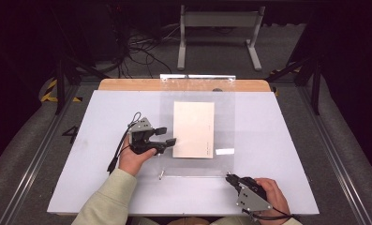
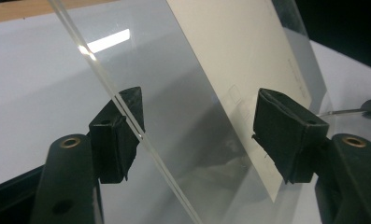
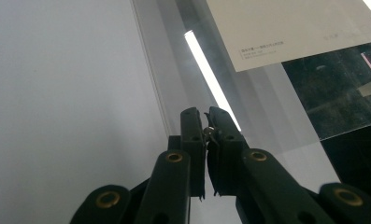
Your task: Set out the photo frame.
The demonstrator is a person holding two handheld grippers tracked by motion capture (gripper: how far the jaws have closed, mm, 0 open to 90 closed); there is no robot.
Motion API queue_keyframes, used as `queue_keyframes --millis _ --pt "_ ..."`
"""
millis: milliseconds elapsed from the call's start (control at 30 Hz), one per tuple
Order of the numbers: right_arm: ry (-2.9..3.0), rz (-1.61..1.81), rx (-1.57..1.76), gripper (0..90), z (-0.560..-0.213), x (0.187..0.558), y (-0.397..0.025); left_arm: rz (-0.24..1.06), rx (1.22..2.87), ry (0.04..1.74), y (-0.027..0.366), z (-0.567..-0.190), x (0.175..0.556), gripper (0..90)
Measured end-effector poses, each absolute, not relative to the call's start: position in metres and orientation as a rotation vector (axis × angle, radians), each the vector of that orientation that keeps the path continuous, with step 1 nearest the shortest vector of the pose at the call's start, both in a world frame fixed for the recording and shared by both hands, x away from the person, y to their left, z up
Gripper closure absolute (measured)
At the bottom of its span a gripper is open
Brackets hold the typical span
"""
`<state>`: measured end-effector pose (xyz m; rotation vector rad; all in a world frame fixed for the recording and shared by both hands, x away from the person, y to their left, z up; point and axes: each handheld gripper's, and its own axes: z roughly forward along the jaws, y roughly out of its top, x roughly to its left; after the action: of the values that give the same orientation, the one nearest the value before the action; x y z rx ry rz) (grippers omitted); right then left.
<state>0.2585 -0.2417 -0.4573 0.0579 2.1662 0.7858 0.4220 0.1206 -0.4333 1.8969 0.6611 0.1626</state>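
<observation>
Jaws of left gripper spread wide astride clear acrylic sheet's left edge, right gripper clenched at sheet's near right corner, cream card lying under sheet, white table beneath.

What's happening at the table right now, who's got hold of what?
A person works two handheld grippers over a clear plastic sheet lying on the white table, with a cream card on or under it. The right gripper is pinched shut at the sheet's near right corner, apparently on a small metal fitting there. The left gripper is open at the sheet's left edge, its jaws straddling that edge, nothing clamped yet.
</observation>
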Motion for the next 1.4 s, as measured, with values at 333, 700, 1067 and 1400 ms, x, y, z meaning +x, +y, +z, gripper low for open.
queue_keyframes --millis 333,700,1067,1400 --pt "2.175 0.815 0.089 83.9 -0.457 0.260 -0.245 0.086 1.787 0.522 0.138 -0.424 0.416 58.1" --pt "2.212 0.847 0.168 84.5 -0.455 0.262 -0.257 0.084 1.772 0.434 0.138 -0.406 0.400 65.3" --pt "2.191 0.723 0.023 84.2 -0.460 0.254 -0.252 0.159 1.623 0.474 0.151 -0.366 0.413 65.5" --pt "2.241 0.814 0.129 74.7 -0.461 0.255 -0.258 0.142 1.599 0.404 0.152 -0.336 0.410 74.2"
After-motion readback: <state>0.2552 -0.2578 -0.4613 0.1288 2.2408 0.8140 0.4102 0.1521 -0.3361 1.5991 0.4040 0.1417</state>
